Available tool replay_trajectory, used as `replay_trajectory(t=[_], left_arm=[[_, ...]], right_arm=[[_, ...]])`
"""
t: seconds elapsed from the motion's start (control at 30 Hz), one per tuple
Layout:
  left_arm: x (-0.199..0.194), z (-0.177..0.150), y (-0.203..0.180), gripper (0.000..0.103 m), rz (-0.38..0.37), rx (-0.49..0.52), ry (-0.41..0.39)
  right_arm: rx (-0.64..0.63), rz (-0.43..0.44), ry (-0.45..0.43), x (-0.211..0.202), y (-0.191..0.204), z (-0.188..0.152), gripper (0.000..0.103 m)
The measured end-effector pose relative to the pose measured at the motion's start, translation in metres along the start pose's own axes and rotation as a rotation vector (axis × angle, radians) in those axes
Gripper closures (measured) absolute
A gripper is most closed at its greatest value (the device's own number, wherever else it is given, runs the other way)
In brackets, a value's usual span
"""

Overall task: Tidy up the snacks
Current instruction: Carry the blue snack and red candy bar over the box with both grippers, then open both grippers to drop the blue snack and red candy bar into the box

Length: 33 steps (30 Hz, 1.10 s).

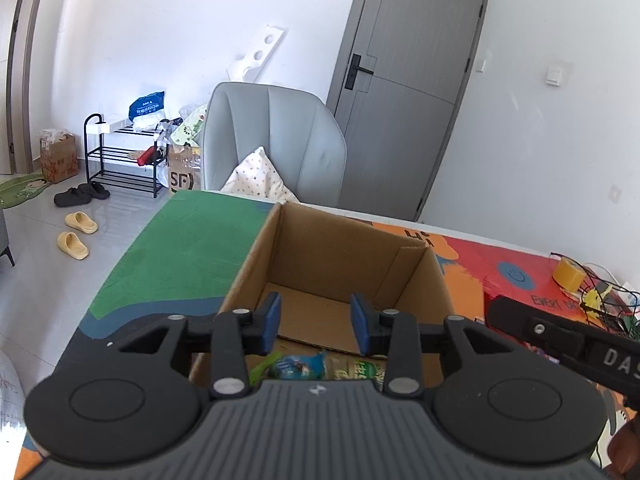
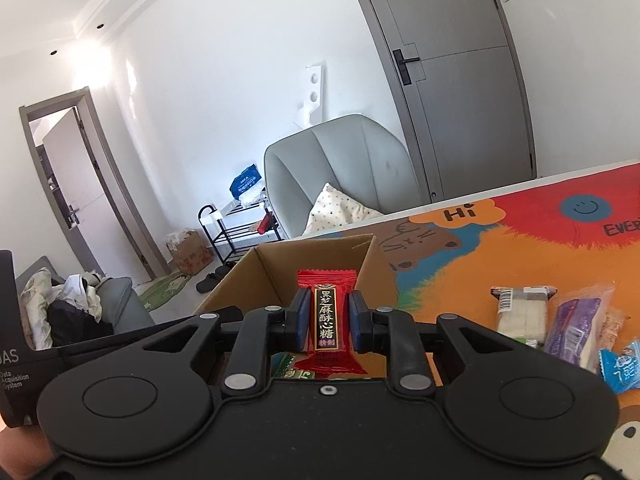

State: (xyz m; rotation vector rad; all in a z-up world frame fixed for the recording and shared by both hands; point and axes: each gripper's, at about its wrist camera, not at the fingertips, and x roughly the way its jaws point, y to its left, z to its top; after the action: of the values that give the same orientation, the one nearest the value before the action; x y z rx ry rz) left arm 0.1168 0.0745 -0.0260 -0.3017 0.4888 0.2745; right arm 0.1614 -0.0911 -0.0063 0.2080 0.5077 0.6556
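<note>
Box-filling step in hand. The left tongs (image 1: 316, 322) are being held over the near side of the cardboard box (image 1: 332, 256), jaws standing apart with nothing between them; a green packet (image 1: 304, 366) is lying in the box just below them, so a drop is judged just completed.

The right tongs (image 2: 329, 322) are being kept clamped on a red candy (image 2: 326, 316), wrapper upright between the blue pads, poised at the box (image 2: 280, 272) on its near side. The candy is being carried, not yet released.

The box is standing on the worktop (image 1: 192, 232) toward its far edge, on the green part of the mat. More snacks are waiting on the orange part, toward the right edge: a pale bar (image 2: 520, 312), a purple packet (image 2: 576, 320) and a blue packet (image 2: 620, 364), close together.

Next move, as judged: the red candy is to be brought over the open box, clear of its near wall, then the right tongs are to be opened so it falls beside the green packet. The left tongs are free to be sent back for another snack. Crossing of the two tools over the box is to be watched.
</note>
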Motion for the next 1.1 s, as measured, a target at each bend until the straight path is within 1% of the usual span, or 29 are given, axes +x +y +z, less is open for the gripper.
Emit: replay_trajectory(t=[0.03,0.2,0.27,0.3,0.37,0.4,0.43,0.47,0.53,0.6,0.77,0.83,0.9,1.1], left_arm=[[-0.002,0.001,0.003,0.059,0.004,-0.008,-0.004],[-0.013,0.005,0.015,0.057,0.016,-0.037,-0.027],[-0.015,0.006,0.018,0.054,0.022,-0.045,-0.033],[-0.015,0.006,0.019,0.051,0.027,-0.048,-0.034],[-0.017,0.007,0.021,0.046,0.034,-0.052,-0.036],[-0.016,0.007,0.021,0.042,0.036,-0.053,-0.036],[-0.016,0.007,0.021,0.035,0.039,-0.053,-0.037],[-0.017,0.007,0.020,0.031,0.043,-0.053,-0.040],[-0.020,0.006,0.019,0.019,0.049,-0.050,-0.057],[-0.020,0.005,0.016,0.016,0.051,-0.049,-0.064],[-0.020,0.001,0.003,0.012,0.040,-0.034,-0.050],[-0.021,-0.002,-0.003,0.011,0.026,-0.025,-0.046],[-0.021,-0.007,-0.012,0.011,0.012,-0.013,-0.039],[-0.023,-0.019,-0.038,0.010,-0.041,0.036,-0.015]], right_arm=[[0.000,0.004,0.005,0.003,0.002,0.000,0.081],[-0.006,0.025,0.022,0.018,0.012,0.001,0.081],[-0.008,0.037,0.025,0.023,0.017,0.002,0.081],[-0.005,0.042,0.026,0.026,0.018,0.003,0.081],[0.000,0.047,0.016,0.031,0.019,0.004,0.076],[0.000,0.042,0.009,0.032,0.019,0.004,0.064],[0.002,0.028,0.008,0.032,0.017,0.004,0.058],[0.009,0.019,0.006,0.029,0.016,0.003,0.052],[0.028,0.022,0.006,0.022,0.010,0.003,0.052],[0.042,0.010,0.001,0.015,0.003,0.002,0.052],[0.083,-0.041,-0.001,-0.006,-0.018,-0.006,0.048],[0.086,-0.066,-0.006,-0.015,-0.025,-0.010,0.047],[0.096,-0.092,-0.007,-0.022,-0.033,-0.014,0.041],[0.127,-0.141,-0.003,-0.045,-0.056,-0.021,0.041]])
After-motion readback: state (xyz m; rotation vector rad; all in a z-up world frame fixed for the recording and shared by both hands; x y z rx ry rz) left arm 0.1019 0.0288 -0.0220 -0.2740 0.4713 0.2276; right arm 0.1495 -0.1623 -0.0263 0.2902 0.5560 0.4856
